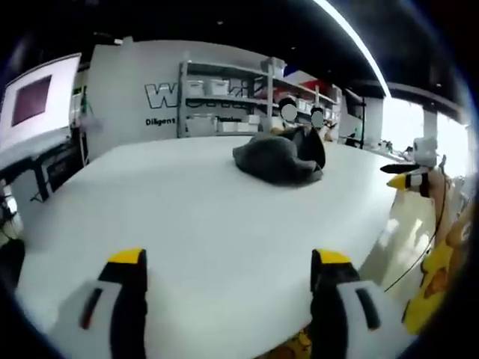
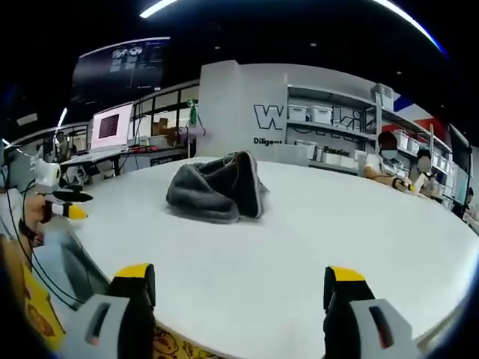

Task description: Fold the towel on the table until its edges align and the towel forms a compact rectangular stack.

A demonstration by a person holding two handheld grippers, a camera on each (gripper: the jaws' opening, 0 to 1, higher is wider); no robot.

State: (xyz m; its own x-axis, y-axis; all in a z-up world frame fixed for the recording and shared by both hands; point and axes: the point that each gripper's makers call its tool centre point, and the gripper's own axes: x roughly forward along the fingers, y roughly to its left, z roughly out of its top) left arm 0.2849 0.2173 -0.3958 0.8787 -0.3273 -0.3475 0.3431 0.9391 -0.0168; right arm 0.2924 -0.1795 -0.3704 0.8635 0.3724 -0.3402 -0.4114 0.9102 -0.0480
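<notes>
A dark grey towel (image 1: 278, 158) lies crumpled in a heap on the white table (image 1: 187, 217), toward its far right in the left gripper view. My left gripper (image 1: 229, 263) is open over the near table edge, well short of the towel, with nothing between its yellow-tipped jaws. In the right gripper view the same towel (image 2: 215, 188) sits bunched on the table (image 2: 314, 232), left of centre. My right gripper (image 2: 241, 278) is open too, apart from the towel and holding nothing. The other gripper (image 1: 408, 178) comes in at the right edge, and at the left edge (image 2: 63, 203) of the right gripper view.
Shelving with white bins (image 1: 224, 101) and a wall with lettering stand beyond the table. A monitor (image 1: 34, 101) stands at the left. People sit behind the far table edge (image 2: 389, 168). Yellow-patterned floor (image 1: 434, 277) shows past the table's right edge.
</notes>
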